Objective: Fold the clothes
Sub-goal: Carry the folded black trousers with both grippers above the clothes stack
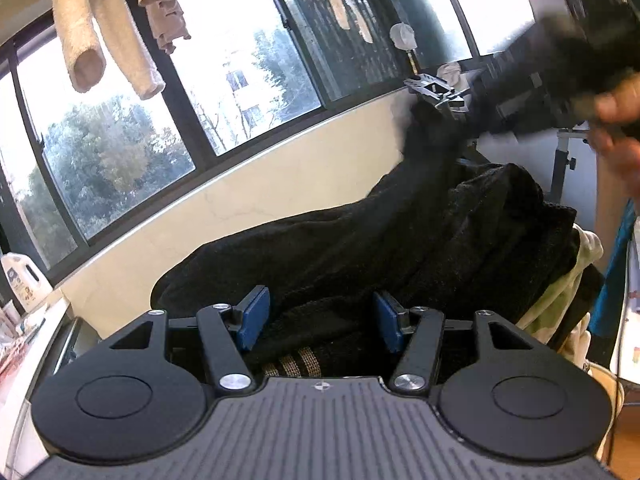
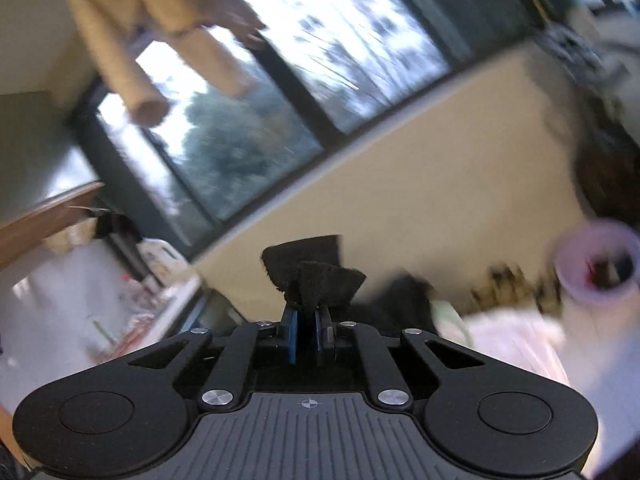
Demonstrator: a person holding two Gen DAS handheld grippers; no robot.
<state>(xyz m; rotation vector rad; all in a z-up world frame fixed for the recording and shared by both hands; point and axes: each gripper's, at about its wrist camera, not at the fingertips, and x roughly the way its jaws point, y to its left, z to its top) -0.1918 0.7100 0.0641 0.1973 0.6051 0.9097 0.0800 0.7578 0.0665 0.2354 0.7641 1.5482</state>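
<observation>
Right tool (image 2: 307, 322) pinches a corner of the black garment (image 1: 360, 248) & lifts it, left tool (image 1: 318, 314) wide over the heaped rest w/ nothing gripped; mid-spread I'd judge, next needs a 2nd edge caught.

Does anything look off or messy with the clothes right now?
The black garment lies bunched in a heap, not flat. The right hand-held gripper pinches just a crumpled corner, while the left hand-held gripper is open over it.

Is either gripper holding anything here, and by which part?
The right gripper is shut on a bunched edge of the black garment. The left gripper is open around the cloth, gripping nothing.
</observation>
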